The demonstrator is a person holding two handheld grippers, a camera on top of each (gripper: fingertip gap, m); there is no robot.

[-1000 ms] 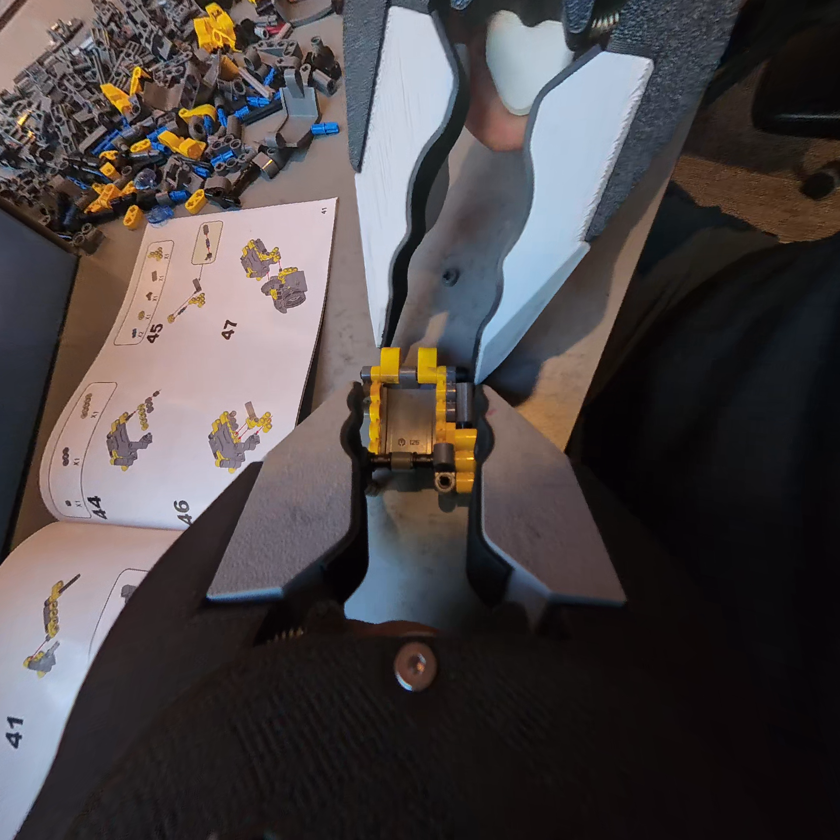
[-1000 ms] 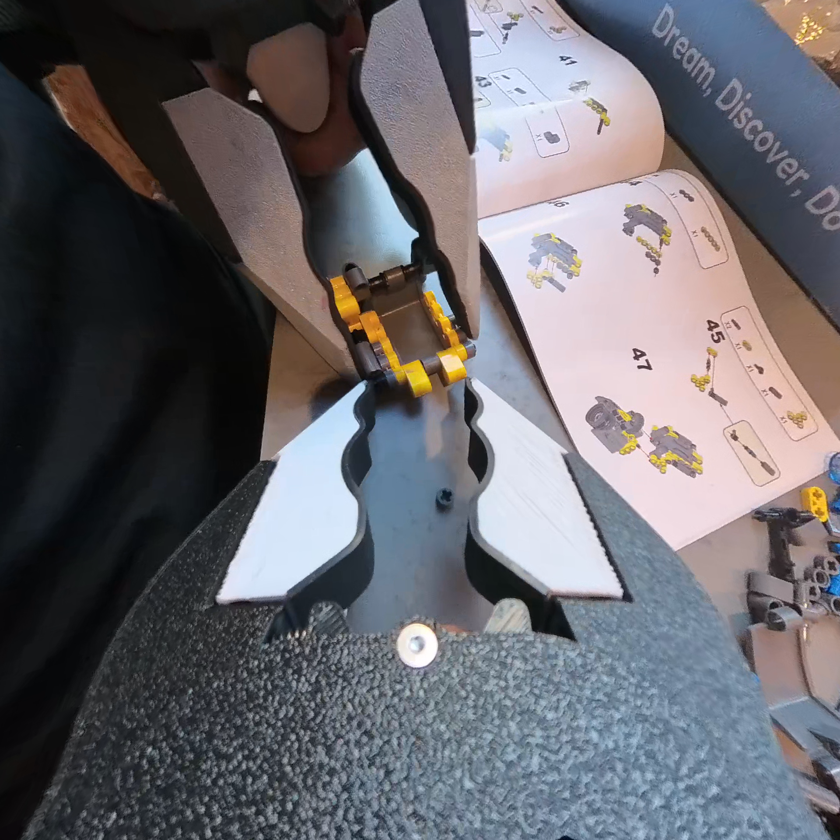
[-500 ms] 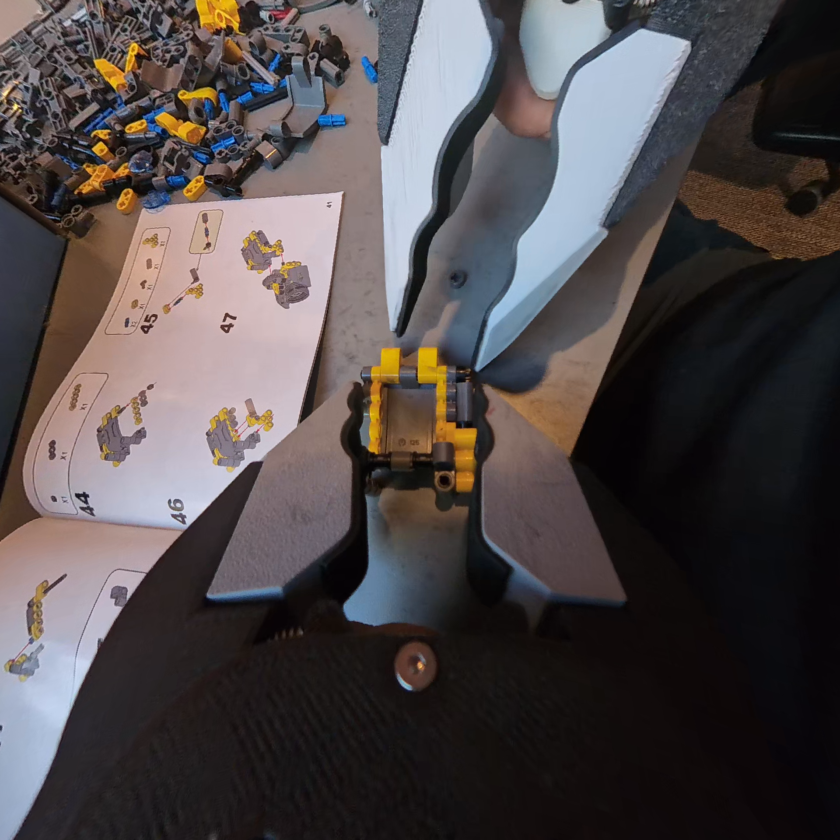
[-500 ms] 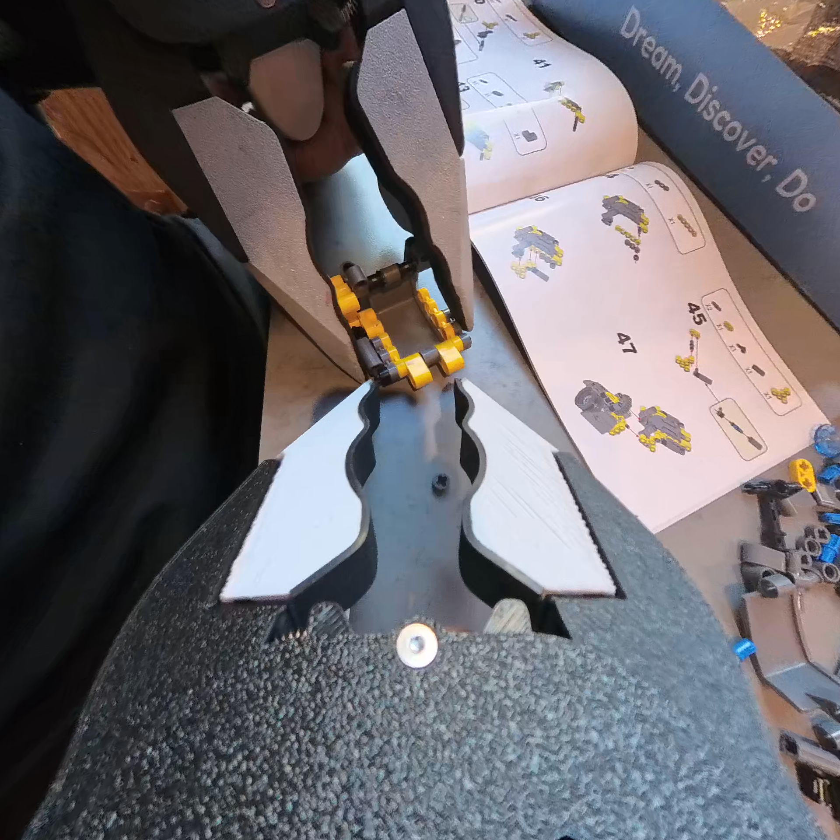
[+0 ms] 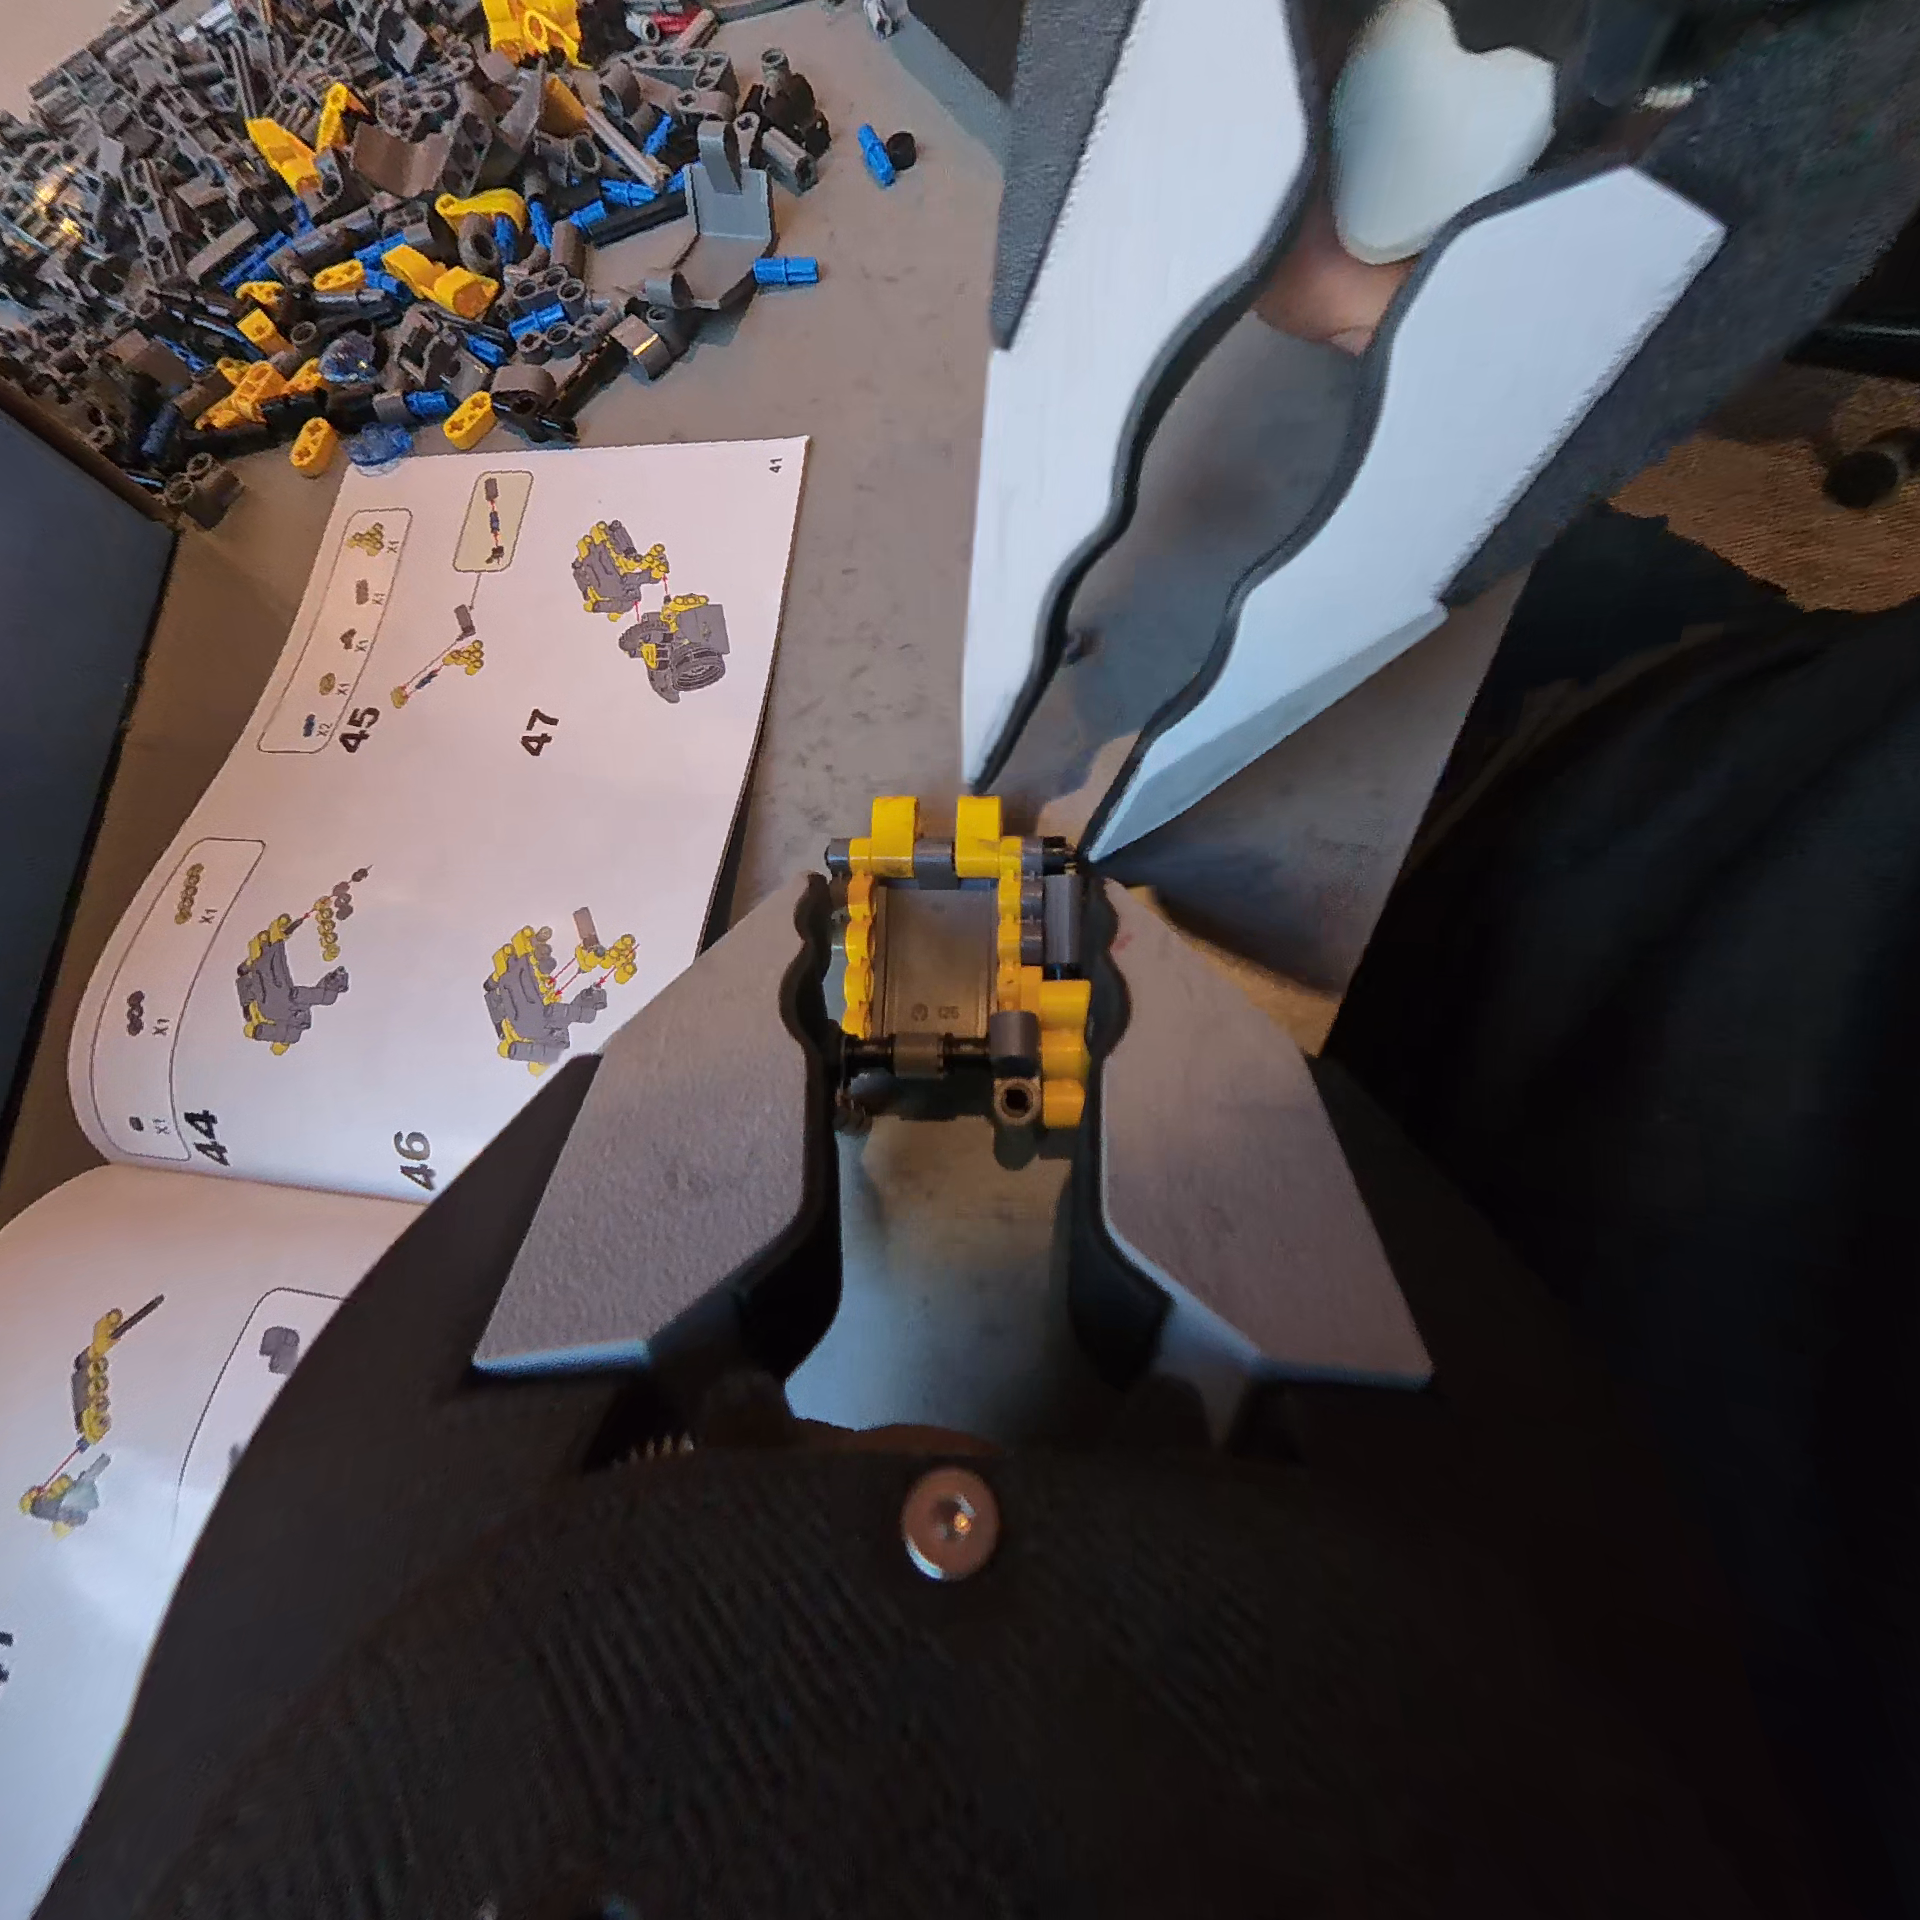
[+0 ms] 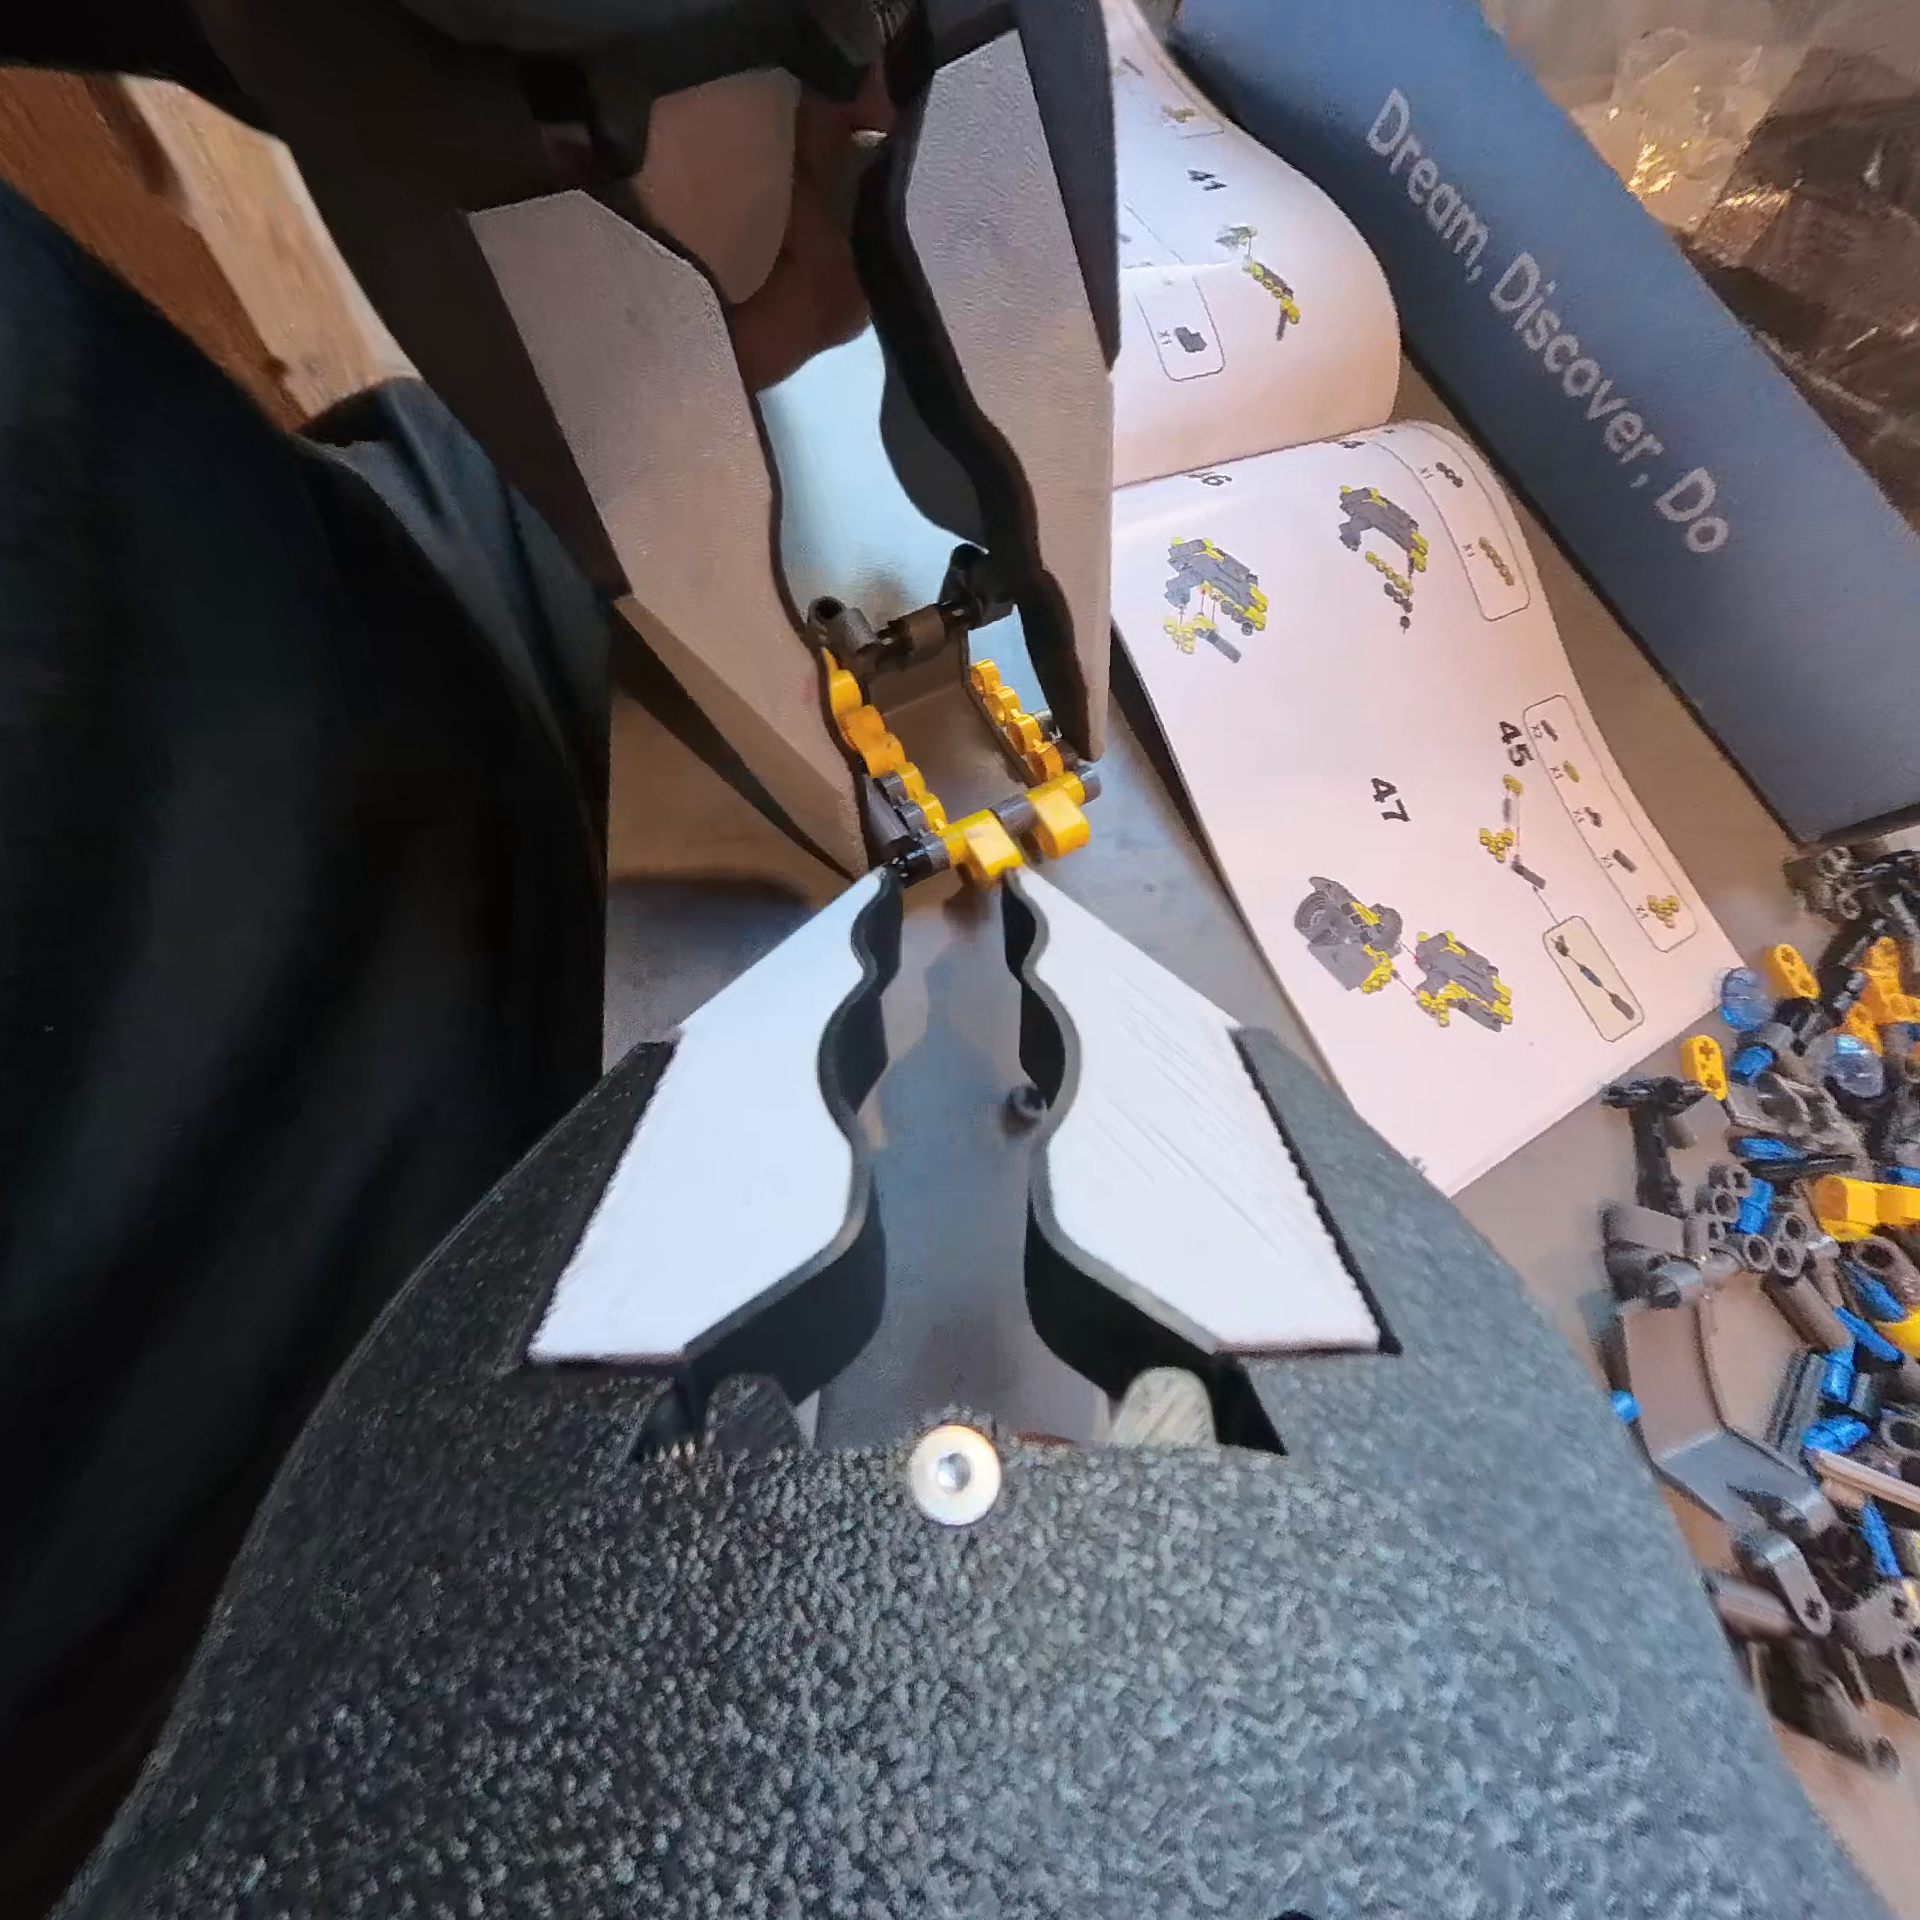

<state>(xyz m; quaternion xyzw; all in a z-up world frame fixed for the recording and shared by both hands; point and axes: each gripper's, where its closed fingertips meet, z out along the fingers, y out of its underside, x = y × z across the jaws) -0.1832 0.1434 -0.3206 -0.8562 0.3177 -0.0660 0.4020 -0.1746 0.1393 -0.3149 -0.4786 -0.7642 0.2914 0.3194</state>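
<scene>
The left gripper [image 5: 951, 914] is clamped tight on a small yellow-and-grey plastic brick frame [image 5: 961, 961], held just above the grey tabletop [image 5: 883, 540]. Right up against its far end, the right gripper [image 6: 948, 883] has its white fingers [image 6: 1164, 1143] a narrow gap apart, tips just touching the frame's yellow end, not really pinching it. Beside them lies an open white instruction booklet [image 5: 468, 790], and further back a heap of loose grey, blue and yellow brick parts [image 5: 395, 229].

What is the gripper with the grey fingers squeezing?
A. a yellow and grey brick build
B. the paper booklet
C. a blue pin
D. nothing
A: the left gripper has its grey fingers clamped on either side of the yellow and grey brick build, above the table.
</scene>
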